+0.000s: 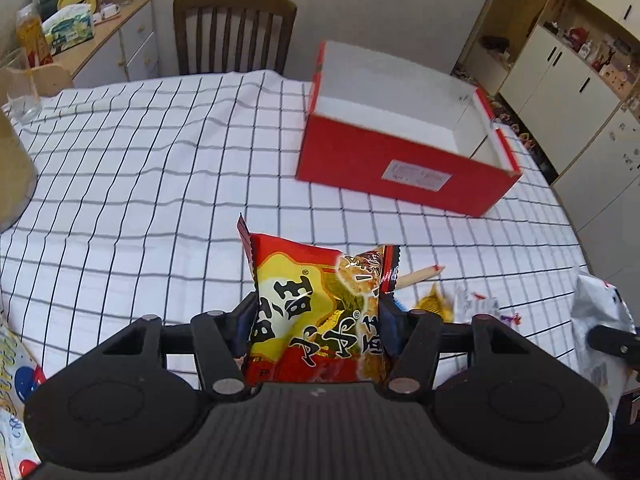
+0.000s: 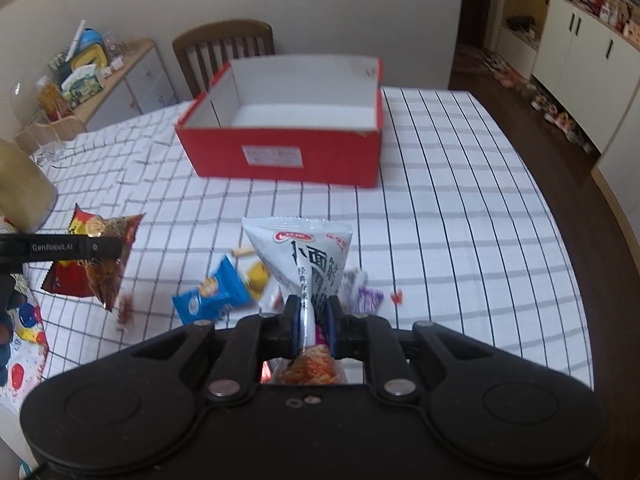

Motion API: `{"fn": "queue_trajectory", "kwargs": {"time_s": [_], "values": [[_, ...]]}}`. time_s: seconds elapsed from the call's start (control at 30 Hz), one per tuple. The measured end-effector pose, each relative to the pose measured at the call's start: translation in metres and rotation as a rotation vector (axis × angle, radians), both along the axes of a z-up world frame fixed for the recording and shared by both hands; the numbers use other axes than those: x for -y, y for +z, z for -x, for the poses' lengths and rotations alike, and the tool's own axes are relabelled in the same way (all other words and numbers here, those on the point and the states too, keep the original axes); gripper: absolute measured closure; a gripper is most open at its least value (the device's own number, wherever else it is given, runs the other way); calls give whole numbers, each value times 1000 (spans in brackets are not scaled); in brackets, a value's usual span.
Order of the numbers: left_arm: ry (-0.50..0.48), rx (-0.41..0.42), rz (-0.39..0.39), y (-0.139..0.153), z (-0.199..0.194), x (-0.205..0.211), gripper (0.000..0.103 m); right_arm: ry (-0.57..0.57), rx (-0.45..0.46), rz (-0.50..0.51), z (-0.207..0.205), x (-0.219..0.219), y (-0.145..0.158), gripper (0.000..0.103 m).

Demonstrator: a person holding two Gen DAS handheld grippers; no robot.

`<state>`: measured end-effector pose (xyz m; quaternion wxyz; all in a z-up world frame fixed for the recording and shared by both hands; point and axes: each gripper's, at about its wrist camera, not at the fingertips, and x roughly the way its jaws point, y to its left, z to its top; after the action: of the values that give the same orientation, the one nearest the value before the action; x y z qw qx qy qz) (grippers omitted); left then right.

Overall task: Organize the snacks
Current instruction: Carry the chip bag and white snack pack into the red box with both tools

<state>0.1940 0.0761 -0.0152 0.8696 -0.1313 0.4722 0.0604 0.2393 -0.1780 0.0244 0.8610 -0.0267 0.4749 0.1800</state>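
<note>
Both hands are loaded. The left gripper has its fingers about half spread and pressed on the sides of a red and yellow snack packet, held off the tabletop, nearer than the red box. The right gripper is pinched almost shut on a white packet, gripping a thin fold of it in front of that same box.

These packets look light, soft and crinkly; the film is probably slippery, and the contents likely crush easily. A sealed edge or flat side seems the safest hold.

Writing: the red packet carries large Chinese characters, the white one black characters under a red logo. "GenRobot.AI" reads on the left gripper in the right view. The box's white label is too blurred to read.

A blue chip bag and other wrappers lie before the box, which looks empty.
</note>
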Motion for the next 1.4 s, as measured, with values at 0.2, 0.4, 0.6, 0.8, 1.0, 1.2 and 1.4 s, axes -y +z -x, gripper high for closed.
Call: {"fn": "queue_trajectory", "kwargs": {"time_s": [0.2, 0.4, 0.6, 0.8, 1.0, 1.2, 1.4], "values": [[-40, 57, -15, 30, -23, 12, 44, 37, 43, -11, -25, -13, 18, 91], [-55, 107, -49, 54, -57, 21, 44, 54, 92, -18, -56, -24, 35, 91], [-61, 132, -70, 66, -96, 28, 44, 51, 132, -24, -93, -31, 46, 91], [-72, 135, -98, 68, -138, 38, 44, 49, 153, -25, -130, -39, 47, 91], [-80, 149, -147, 63, -176, 48, 44, 53, 159, -30, -166, -50, 40, 91], [-53, 124, -204, 47, -218, 52, 44, 46, 151, -43, -206, -57, 26, 91], [-22, 58, -190, 17, -254, 45, 44, 54, 109, -45, -237, -65, 0, 91]]}}
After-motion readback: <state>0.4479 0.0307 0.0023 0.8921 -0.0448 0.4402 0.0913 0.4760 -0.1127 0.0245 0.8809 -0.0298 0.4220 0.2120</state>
